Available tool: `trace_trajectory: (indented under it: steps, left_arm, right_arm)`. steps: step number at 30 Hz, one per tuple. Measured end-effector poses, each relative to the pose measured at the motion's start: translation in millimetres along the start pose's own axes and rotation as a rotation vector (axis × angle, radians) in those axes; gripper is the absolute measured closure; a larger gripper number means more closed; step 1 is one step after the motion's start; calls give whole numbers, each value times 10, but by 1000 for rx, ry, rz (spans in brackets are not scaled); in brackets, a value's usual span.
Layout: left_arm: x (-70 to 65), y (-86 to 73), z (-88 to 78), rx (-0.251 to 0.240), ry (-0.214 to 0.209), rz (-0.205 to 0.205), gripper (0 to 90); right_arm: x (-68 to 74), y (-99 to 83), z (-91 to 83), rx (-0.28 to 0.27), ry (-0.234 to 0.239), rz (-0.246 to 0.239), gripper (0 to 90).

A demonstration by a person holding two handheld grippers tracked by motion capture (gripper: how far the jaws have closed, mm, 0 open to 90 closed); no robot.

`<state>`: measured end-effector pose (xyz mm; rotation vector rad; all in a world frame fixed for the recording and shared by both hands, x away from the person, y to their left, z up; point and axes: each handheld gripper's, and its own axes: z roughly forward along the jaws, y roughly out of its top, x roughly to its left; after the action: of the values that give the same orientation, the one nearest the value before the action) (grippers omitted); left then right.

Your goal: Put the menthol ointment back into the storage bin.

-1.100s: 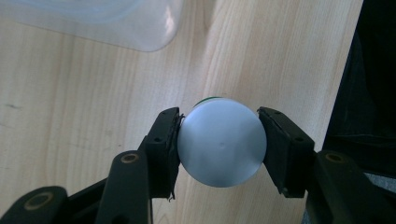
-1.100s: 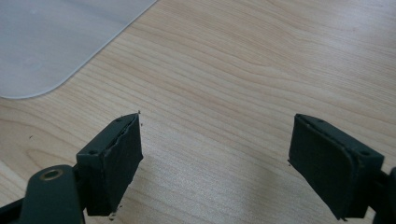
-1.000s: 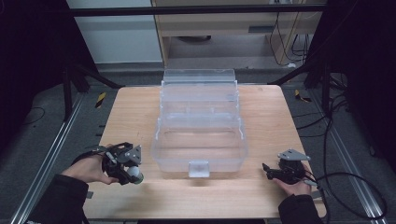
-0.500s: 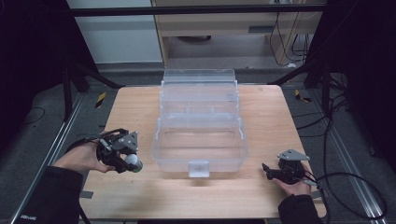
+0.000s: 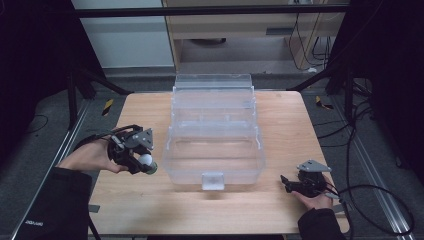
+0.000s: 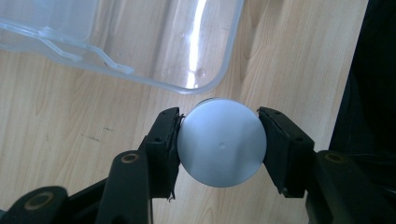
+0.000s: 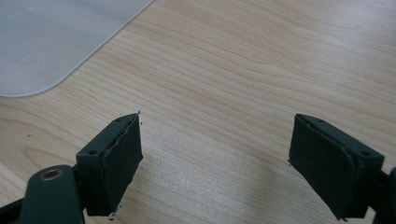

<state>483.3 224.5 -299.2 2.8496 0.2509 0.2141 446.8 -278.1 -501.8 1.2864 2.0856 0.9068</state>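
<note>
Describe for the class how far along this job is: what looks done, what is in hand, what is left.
Done: the clear box stands open on the table. In hand: the left gripper is shut on a white round object beside the box. Left, probably: placing it inside; the right gripper rests open.

Your left gripper [image 6: 219, 149] hides the sides of the round white object [image 6: 221, 142], so its full shape is unclear. The clear plastic box [image 6: 140, 42] beyond it is cut off at the top edge.
</note>
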Motion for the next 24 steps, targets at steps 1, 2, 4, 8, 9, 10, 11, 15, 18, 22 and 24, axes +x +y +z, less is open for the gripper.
trace_trajectory:
  steps: [1, 2, 4, 8, 9, 10, 11, 15, 18, 22, 24]
  left_arm:
    - [0, 0, 0, 0, 0, 0, 501]
    - [24, 37, -14, -6, -2, 0, 501]
    - [36, 57, -17, -4, -1, 3, 501]
    - [80, 140, -8, -5, 2, 3, 501]
    - [94, 160, -5, -3, 3, 7, 501]
    - [119, 199, 8, -6, 2, 7, 501]
    - [119, 199, 8, -6, 2, 7, 501]
    - [156, 262, 36, -23, 2, 3, 501]
    - [180, 298, 63, -26, 2, 8, 501]
    - [217, 353, 116, -25, -1, 11, 501]
    - [231, 372, 144, -26, -2, 10, 501]
  right_arm:
    - [0, 0, 0, 0, 0, 0, 173]
    - [-2, -2, 5, -1, -1, -5, 173]
    - [2, -2, 4, 3, 2, 0, 172]
    - [3, -1, 7, 3, 3, 1, 172]
    - [3, -2, 9, 4, 3, 0, 172]
    - [6, -3, 11, 4, 5, 0, 172]
    - [6, -3, 11, 4, 5, 0, 172]
    - [4, -2, 7, 5, 3, -1, 172]
    - [6, -3, 12, 5, 4, -1, 172]
    - [7, -6, 18, 10, 2, -3, 172]
    - [4, -4, 16, 9, 2, -6, 172]
